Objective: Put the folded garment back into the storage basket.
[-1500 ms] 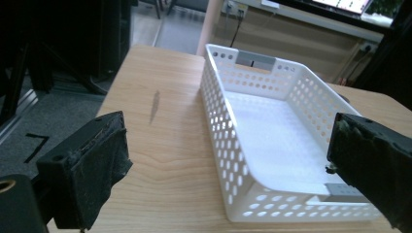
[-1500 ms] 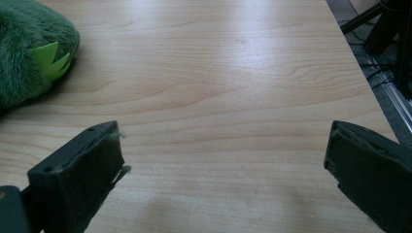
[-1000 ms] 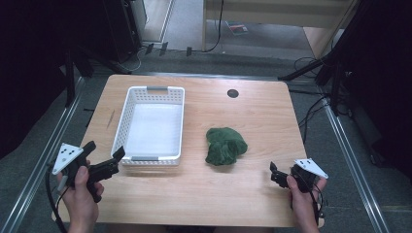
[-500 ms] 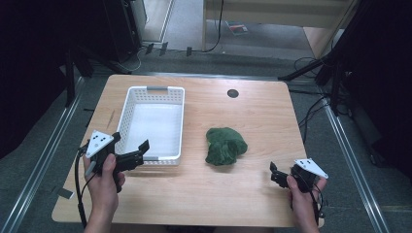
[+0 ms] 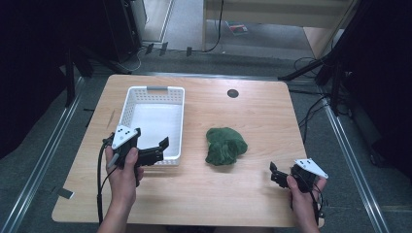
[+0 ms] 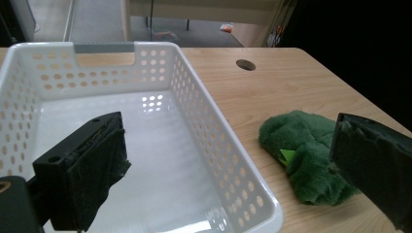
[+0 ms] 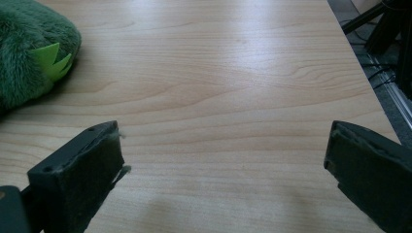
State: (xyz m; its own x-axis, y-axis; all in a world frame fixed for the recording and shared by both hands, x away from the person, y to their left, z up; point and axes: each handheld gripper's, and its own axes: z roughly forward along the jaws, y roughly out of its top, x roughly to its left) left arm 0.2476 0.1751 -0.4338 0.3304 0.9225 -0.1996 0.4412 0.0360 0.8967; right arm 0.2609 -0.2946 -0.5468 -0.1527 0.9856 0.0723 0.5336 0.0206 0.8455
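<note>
A white perforated basket (image 5: 130, 104) stands empty on the left half of the wooden table (image 5: 262, 121). A green plush toy (image 5: 224, 145) lies crumpled to its right, with a small lime-green tag showing in both gripper views. My left gripper (image 5: 163, 149) hovers open over the basket's near right corner. In the left gripper view its jaws (image 6: 228, 170) straddle the basket wall (image 6: 214, 121), with the plush toy (image 6: 306, 145) just ahead by the right jaw. My right gripper (image 5: 273, 173) is open and low near the front right edge. The plush toy (image 7: 29, 58) lies ahead-left of its empty jaws (image 7: 223, 165).
A round cable hole (image 5: 232, 93) sits at the back centre of the table. Bare wood lies between the plush toy and the right gripper. Metal rails (image 5: 46, 155) flank the table, and cables and dark stands crowd the floor behind.
My left gripper has moved right and forward from the table's front left corner to the basket's near right corner. The right gripper has stayed put.
</note>
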